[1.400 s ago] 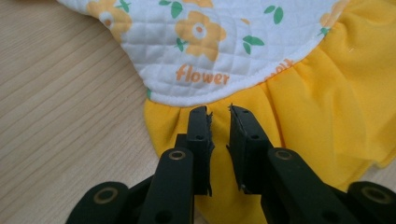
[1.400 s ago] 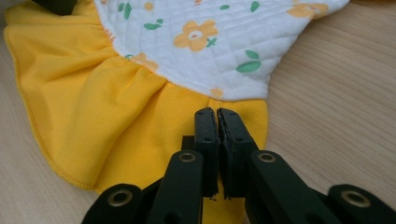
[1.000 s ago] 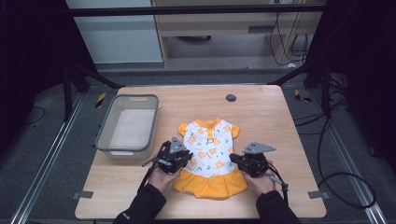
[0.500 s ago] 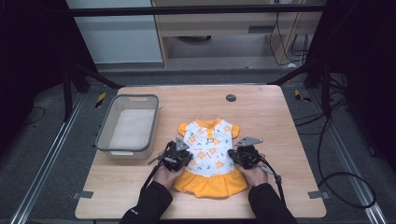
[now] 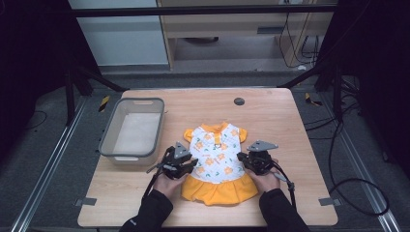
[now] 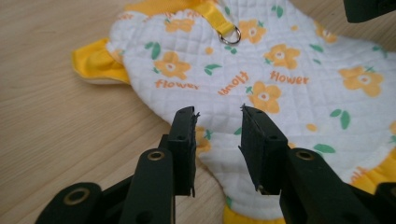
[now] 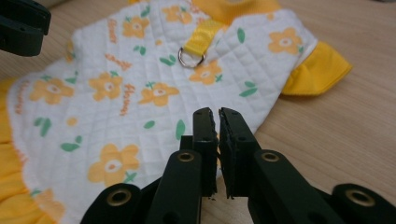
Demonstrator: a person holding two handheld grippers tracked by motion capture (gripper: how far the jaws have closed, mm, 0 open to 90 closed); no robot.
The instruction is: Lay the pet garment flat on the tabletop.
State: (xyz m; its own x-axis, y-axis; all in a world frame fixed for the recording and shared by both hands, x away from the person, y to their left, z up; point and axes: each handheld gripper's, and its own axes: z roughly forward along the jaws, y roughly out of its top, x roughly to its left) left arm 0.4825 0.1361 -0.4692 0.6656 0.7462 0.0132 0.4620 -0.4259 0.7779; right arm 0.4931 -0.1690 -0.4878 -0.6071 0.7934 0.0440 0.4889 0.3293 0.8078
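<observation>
Two grippers flank a dress point(image 5: 217, 162) lying flat on the table point(image 5: 290, 121), collar away from the person, skirt toward them. Left gripper point(image 6: 218, 122): jaws apart, just opened, over the dress's edge. Right gripper point(image 7: 218, 122): jaws together at the opposite edge, nothing visibly held.

quilted cloth dress point(image 5: 216, 159), matt wood table point(image 5: 270, 111)

Grey plastic bin point(image 5: 131, 130) — rectangular, empty, stood on the left part of the wooden table point(image 5: 280, 116), its long side running away from the near edge. Small dark round disc point(image 5: 239, 101) sat near the table's far edge. Black-and-yellow striped markers point(image 5: 103, 103) lay on the grey floor — one at each side.
</observation>
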